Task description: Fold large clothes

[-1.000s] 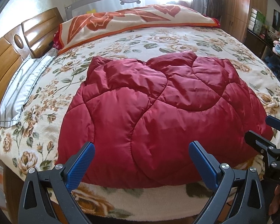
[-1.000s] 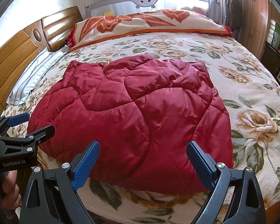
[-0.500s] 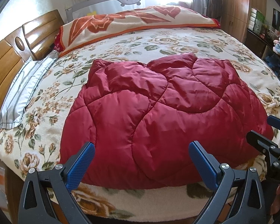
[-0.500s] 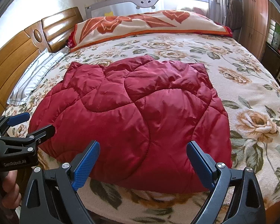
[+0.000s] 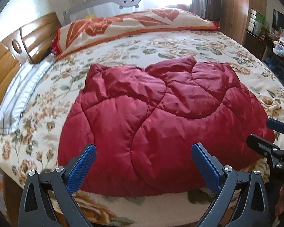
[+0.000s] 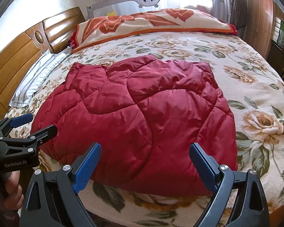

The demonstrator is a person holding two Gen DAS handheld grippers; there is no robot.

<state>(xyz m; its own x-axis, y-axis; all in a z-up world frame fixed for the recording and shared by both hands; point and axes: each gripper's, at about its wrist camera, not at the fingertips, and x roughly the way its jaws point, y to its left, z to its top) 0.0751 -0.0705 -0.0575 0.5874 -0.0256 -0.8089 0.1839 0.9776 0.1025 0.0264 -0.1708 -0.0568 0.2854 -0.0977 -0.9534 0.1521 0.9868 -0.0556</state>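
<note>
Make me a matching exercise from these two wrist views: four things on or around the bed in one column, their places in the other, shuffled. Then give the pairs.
Things
1. dark red quilted padded garment
2. orange-and-cream flower-patterned blanket
3. grey striped pillow
4. wooden wardrobe

Places
A. beside the wooden headboard
B. along the far side of the bed, under the window
C. by the far right wall of the room
D. on the floral bedspread, just ahead of both open grippers

Pairs: 1-D, 2-B, 3-A, 4-C
</note>
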